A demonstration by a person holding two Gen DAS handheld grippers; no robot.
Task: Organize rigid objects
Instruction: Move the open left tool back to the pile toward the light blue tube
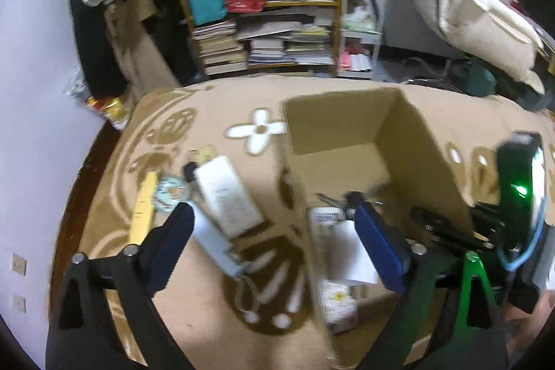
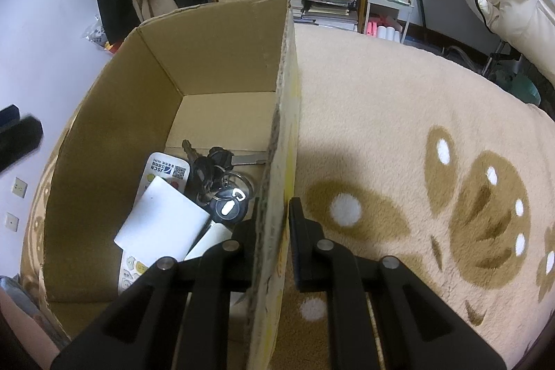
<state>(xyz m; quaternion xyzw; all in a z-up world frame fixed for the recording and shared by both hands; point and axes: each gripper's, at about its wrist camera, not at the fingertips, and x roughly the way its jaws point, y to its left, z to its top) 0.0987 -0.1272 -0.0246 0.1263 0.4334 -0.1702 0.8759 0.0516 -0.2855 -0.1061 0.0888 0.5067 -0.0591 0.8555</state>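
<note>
An open cardboard box [image 1: 347, 120] stands on a beige patterned blanket [image 1: 222, 99]. Inside the box [image 2: 215, 58] lie a white remote [image 2: 163, 167], a white card [image 2: 161, 224] and a bunch of keys [image 2: 215, 169] with a round fob [image 2: 229, 208]. My right gripper [image 2: 275, 207] is shut on the box's right wall. My left gripper [image 1: 270, 212] is open wide and straddles the box's left wall, holding nothing. Under its left finger lie a white power bank [image 1: 225, 193] and a long white device [image 1: 215, 238]. A yellow strip [image 1: 142, 210] and a round badge [image 1: 171, 193] lie beside them.
A shelf [image 1: 263, 2] packed with books, a red bag and a teal box stands behind the blanket. A white cart [image 1: 360, 23] is to its right. White bedding [image 1: 485, 16] hangs at the far right. A pale wall [image 1: 34, 127] runs along the left.
</note>
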